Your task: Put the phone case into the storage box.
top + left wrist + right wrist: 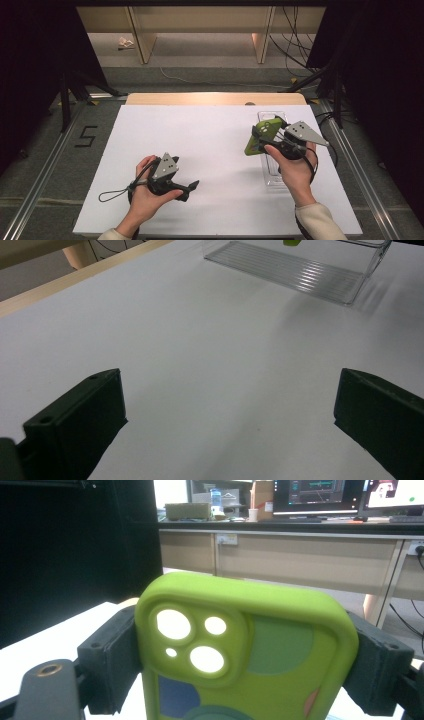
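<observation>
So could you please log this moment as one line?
right gripper: grips green phone case above clear tray | left gripper: open, empty, over table

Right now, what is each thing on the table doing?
Phone case: green, clamped in the right hand-held gripper, lifted off the table.
Clear tray: resting on the white table, nothing visible inside it.
Left hand-held gripper: jaws wide open, holding nothing, low over the table.

Left gripper (192,186) low, jaws wide apart, empty — right gripper (260,137) raised, jaws clamped.
</observation>
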Demonstrator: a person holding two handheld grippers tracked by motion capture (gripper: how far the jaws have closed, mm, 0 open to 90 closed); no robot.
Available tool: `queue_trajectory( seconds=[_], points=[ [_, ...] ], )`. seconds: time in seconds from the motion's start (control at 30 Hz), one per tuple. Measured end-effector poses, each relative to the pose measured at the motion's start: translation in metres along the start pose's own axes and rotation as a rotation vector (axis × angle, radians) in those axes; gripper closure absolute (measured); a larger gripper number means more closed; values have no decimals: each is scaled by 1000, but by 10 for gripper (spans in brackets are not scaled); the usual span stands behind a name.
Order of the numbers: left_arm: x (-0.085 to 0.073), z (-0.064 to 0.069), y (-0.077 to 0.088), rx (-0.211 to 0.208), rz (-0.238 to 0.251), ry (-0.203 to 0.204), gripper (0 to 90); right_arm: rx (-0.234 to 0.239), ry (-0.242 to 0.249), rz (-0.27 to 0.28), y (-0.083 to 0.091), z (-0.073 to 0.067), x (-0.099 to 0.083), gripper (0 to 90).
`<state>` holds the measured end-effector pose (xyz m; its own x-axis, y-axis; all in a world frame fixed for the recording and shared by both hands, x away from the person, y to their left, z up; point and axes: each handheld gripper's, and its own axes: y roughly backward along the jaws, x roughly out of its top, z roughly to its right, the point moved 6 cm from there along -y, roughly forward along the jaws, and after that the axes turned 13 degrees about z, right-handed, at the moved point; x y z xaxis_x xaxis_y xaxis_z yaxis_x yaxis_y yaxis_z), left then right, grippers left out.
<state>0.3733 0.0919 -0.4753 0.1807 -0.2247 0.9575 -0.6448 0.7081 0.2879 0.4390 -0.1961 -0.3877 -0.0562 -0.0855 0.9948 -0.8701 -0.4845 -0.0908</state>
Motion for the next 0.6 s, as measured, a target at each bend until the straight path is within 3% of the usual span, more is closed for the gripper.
queue_trajectory(
  seconds=[0.6],
  points=[
    [-7,-9,14,27,0,15,0,-35,-5,32,7,10,15,167]
  ],
)
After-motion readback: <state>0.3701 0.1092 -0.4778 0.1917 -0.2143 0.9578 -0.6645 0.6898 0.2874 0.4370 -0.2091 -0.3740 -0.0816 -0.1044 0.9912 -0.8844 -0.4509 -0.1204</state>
